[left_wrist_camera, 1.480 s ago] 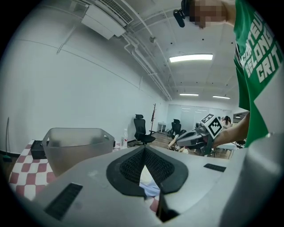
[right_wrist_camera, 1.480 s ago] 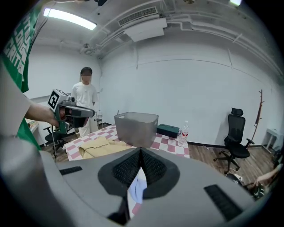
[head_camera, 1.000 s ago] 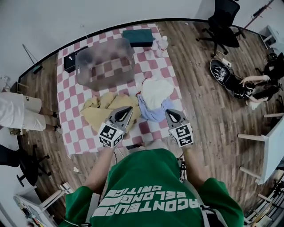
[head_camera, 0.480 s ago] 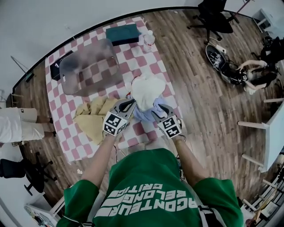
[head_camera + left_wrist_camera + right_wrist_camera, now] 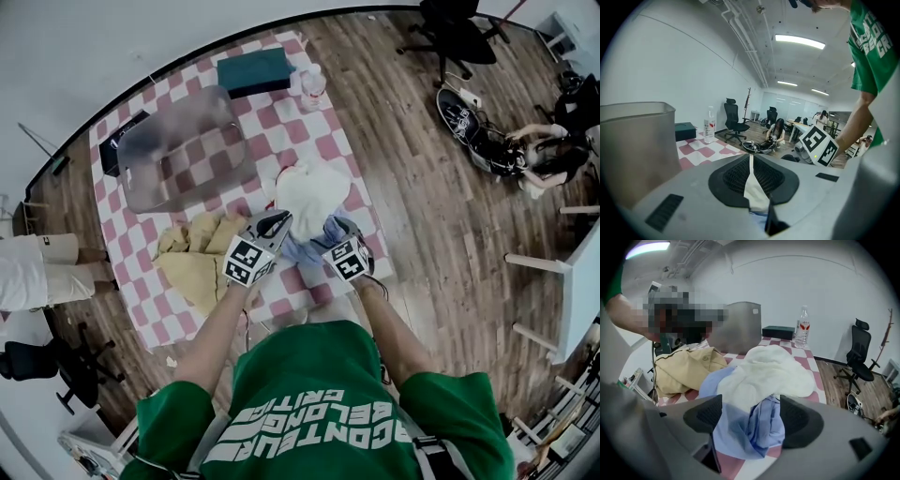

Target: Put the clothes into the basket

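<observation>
The checked tabletop [image 5: 323,127] carries a translucent basket [image 5: 183,150] at its far left; the checks show through the basket's walls, and all the clothes lie outside it on the near half. A yellow garment [image 5: 192,262] lies crumpled at the near left. Right of it a white garment [image 5: 311,192] lies heaped over a blue garment [image 5: 305,248]. The left gripper [image 5: 277,221] is clamped on a fold of the white garment. The right gripper [image 5: 336,234] has just been opening; its jaws stand wide astride the blue garment, not pressing it. A dark green box [image 5: 255,71] and a bottle [image 5: 312,86] stand at the far edge.
</observation>
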Available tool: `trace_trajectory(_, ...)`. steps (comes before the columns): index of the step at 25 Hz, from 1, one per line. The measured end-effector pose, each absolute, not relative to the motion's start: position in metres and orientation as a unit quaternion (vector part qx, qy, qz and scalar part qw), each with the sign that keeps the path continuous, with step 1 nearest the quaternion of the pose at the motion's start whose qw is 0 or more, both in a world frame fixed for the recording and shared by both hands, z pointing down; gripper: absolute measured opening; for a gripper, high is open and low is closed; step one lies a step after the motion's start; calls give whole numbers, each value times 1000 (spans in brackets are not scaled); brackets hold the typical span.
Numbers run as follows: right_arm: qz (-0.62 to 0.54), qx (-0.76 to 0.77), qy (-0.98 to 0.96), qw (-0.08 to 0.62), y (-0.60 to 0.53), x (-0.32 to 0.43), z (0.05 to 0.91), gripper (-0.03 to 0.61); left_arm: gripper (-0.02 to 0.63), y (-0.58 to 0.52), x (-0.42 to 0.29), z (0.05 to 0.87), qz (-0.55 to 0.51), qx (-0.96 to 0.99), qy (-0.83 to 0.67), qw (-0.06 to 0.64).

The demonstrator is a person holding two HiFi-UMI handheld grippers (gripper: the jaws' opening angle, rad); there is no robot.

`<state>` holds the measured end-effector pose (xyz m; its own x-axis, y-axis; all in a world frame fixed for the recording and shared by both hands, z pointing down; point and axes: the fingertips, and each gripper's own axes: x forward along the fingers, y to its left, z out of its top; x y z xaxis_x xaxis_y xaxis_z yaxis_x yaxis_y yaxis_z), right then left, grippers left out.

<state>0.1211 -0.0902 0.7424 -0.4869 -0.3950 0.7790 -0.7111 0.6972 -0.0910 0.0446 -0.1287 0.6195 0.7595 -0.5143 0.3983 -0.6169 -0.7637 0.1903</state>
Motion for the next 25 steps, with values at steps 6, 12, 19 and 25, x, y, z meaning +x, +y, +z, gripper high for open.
trace_trajectory(6, 218, 320, -827, 408, -105, 114, 772, 393, 38, -136, 42, 632, 176, 920, -307, 168)
trace_trajectory(12, 222, 318, -814, 433, -108, 108, 797, 393, 111, -147, 41, 655, 197, 914, -306, 181)
trace_trajectory(19, 205, 324, -812, 441, -111, 107, 802, 391, 210, -173, 41, 688, 231, 900, -319, 185)
trace_trajectory(25, 195, 327, -814, 438, -110, 107, 802, 391, 318, -203, 41, 721, 260, 881, -342, 200)
